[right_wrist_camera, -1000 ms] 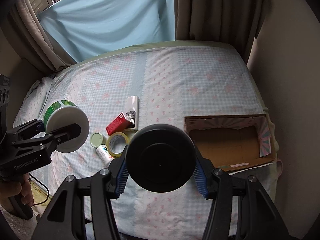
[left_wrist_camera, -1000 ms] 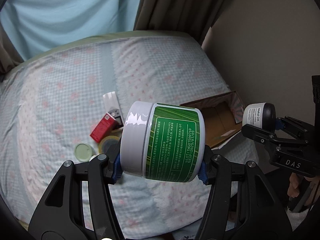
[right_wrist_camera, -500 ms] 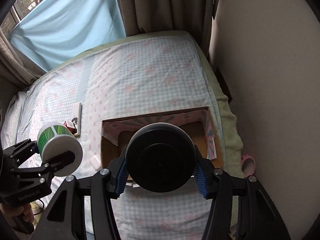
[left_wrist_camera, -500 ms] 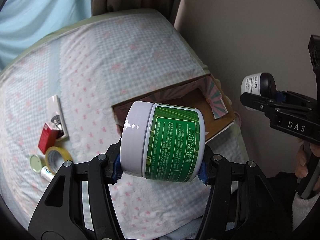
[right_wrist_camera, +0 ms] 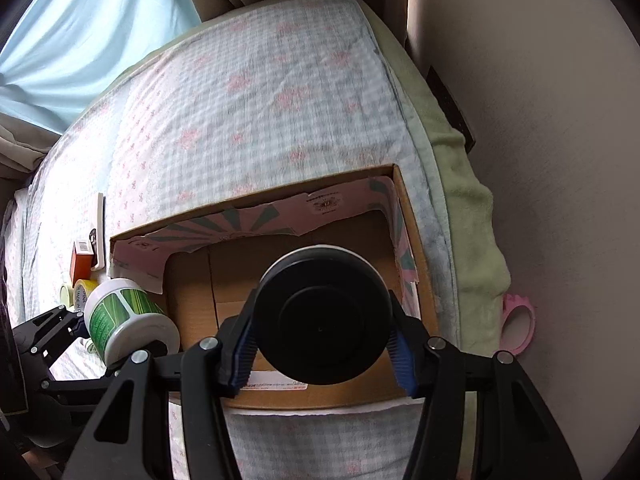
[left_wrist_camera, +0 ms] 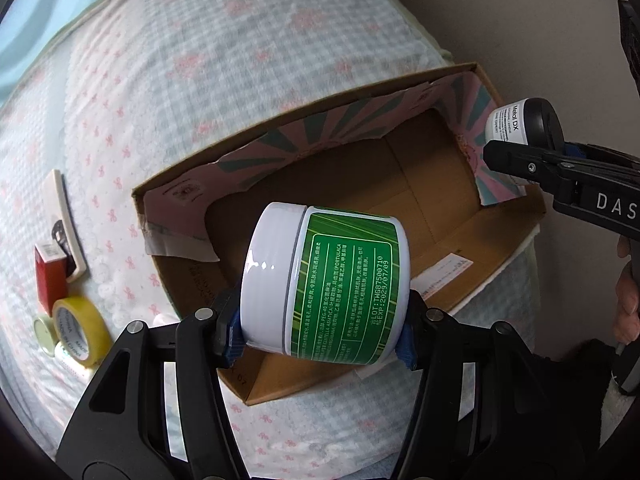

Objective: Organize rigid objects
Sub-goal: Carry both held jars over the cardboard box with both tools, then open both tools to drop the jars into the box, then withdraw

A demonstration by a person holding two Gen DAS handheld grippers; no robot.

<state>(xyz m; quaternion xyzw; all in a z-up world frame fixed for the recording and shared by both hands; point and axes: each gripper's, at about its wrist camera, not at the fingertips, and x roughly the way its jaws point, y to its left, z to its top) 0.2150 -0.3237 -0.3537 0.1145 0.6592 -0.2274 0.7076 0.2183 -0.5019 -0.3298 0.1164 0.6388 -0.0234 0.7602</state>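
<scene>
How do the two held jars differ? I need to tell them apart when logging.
The green-labelled jar has a white lid; the black-lidded jar has a white label. The green-labelled jar sits in the left gripper, the black-lidded jar in the right gripper. Both are round, clamped, and above the cardboard box.

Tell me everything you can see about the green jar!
The green jar is a round tub, plastic by its look, with a glossy white lid and a green label printed with white text. It lies on its side, lid to the left, clamped between the blue pads of the left hand-held gripper. It hangs over the open cardboard box, touching nothing else.
</scene>
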